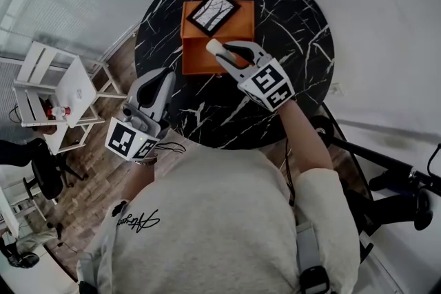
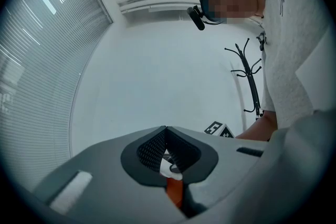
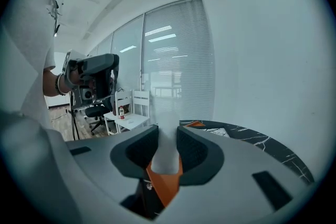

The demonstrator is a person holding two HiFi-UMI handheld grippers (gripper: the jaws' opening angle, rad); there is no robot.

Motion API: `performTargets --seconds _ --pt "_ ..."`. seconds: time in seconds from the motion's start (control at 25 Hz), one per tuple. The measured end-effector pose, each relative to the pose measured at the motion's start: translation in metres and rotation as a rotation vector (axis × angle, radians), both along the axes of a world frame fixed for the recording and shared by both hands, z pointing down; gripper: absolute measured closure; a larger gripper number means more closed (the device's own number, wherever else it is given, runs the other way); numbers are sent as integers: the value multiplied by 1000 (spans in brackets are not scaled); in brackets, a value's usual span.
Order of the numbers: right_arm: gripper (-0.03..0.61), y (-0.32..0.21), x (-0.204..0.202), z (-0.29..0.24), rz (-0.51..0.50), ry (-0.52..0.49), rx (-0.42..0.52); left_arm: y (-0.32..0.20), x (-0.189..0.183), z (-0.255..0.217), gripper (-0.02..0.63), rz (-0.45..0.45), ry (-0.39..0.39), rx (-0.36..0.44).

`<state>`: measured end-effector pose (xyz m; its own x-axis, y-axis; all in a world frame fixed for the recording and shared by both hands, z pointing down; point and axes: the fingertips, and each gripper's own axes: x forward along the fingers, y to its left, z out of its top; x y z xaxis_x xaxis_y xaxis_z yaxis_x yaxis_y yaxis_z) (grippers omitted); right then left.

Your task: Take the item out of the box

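The right tongs (image 1: 222, 51) were clenched on a pale, rounded item (image 1: 214, 46). The right gripper view showed that whitish shape wedged between the two pads. From above, the item sat over the near half of the orange box (image 1: 200, 60), at or just above its surface; how far it had risen could not be told. The step in hand looked like the lift-out itself, with the grip already made. The next move would call for raising the item straight up and carrying it off the box to a bare stretch of the black marbled bench (image 1: 296, 24), most easily on the side of the box nearest the person, while holding the squeeze so the smooth piece did not slip. The left tongs (image 2: 166, 128) were shut tip to tip on nothing. They were held off to the left of the box, near the bench's edge, and pointed upward, so they played no part and blocked nothing. On the far half of the box lay a black-framed picture (image 1: 213, 13) of bare branches, set askew; it was beyond the item and out of the likely path. Well to the left of the box, off the bench, a white chair (image 1: 76, 89) carried a small bottle (image 1: 60, 111), with a dark office chair (image 1: 43, 172) nearer the person. To the right of the box, on the floor, ran a black stand (image 1: 386, 158). None of these stood in the way.
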<state>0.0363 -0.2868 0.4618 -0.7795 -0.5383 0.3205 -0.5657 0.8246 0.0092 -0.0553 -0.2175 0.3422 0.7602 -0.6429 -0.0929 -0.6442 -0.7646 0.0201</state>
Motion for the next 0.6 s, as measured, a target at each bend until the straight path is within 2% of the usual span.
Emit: performTargets --seconds 0.6 --pt "463 12 15 -51 66 -138 80 -5 10 -4 611 35 4 14"
